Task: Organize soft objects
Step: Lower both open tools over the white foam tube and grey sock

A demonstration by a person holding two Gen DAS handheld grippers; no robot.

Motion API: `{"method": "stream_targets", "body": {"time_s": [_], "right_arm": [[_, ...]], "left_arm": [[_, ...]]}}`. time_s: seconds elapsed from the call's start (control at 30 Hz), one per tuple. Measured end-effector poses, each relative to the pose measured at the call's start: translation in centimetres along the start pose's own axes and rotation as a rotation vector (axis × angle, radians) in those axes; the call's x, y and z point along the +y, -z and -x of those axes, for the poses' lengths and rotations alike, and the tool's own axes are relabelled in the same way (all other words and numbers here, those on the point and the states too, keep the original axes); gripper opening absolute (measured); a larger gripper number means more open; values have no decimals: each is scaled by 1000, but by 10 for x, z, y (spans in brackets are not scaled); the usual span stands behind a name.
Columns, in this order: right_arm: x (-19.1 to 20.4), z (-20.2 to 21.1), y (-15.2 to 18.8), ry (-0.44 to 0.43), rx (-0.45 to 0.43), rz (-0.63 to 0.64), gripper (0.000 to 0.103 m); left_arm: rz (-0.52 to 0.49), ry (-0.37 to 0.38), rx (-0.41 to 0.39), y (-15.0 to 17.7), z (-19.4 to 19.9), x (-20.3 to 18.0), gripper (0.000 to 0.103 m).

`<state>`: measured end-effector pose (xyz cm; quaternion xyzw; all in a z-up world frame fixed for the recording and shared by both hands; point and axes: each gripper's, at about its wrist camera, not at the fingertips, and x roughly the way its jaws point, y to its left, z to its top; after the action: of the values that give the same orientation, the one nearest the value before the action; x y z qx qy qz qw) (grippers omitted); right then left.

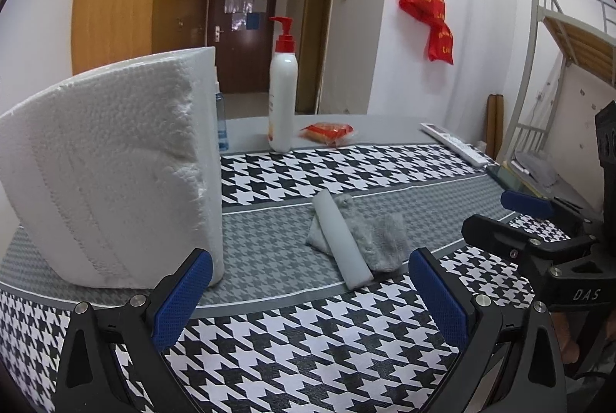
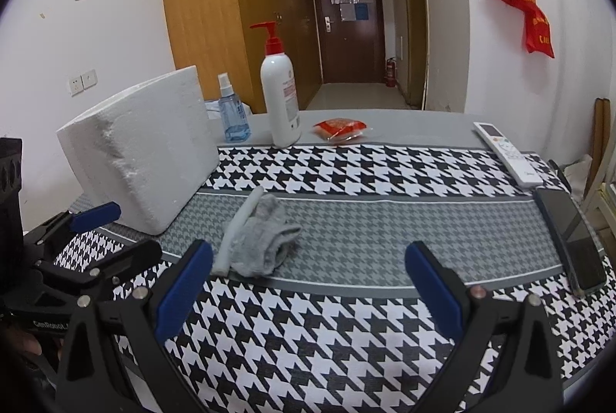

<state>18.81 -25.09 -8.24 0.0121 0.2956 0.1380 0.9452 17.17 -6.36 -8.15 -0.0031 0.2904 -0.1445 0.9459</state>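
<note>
Blue-padded fingers point(image 1: 183, 297) frame the bottom of each wrist view, spread wide with nothing between them. The left gripper point(image 1: 310, 297) hovers low over the houndstooth tablecloth point(image 1: 308, 355), and the right gripper point(image 2: 308, 291) does likewise alongside it.

Ahead of both, on the grey band of the cloth, lies a crumpled grey sock point(image 2: 265, 243) with a pale foam strip point(image 2: 238, 232) touching its left edge and lying partly across it (from the left camera the strip looks to sit on top of the fabric). A large white foam block point(image 1: 111, 178) stands upright just beside the left gripper. Further back stand a pump bottle point(image 2: 280, 97), a small spray bottle point(image 2: 231, 112) and a red snack packet point(image 2: 338, 128); a remote point(image 2: 504, 151) and a phone point(image 2: 573, 239) lie off to the right.

Nothing appears sorted yet, so the step in hand is probably the first pick. Since strip and sock touch, it seems wisest to approach one item from its free side, close on the bulk of the sock rather than a loose edge, and lift slowly so the strip is not dragged along.
</note>
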Motion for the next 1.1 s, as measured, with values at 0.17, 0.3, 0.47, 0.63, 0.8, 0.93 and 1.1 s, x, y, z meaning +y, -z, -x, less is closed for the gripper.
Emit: {"method": "stream_targets", "body": {"time_s": [0.17,0.3,0.47,0.63,0.8,0.93,1.1], "right_arm": [[1,-6,0,-7,16,18,97],[0,-16,-1,-18,54,28,92],[1,-21,-3,-44,67,27,89],[-2,-20,-3,-47,66,17,87],[-4,-19,-2,-39,67,22,87],[-6,-19,-2,-42,66,12,87],[-5,-21,-3,-42,70,18,87]], "left_arm": [[-14,-3,38,1,-11,-1,101],[-12,1,47,0,-13,-1,101],[-26,12,55,0,-15,-4,101],[-6,2,74,-3,-24,-1,99],[-12,-7,116,-4,-35,-4,95],[-13,-19,145,-4,-45,-7,89],[-4,5,186,-3,-55,-9,81]]}}
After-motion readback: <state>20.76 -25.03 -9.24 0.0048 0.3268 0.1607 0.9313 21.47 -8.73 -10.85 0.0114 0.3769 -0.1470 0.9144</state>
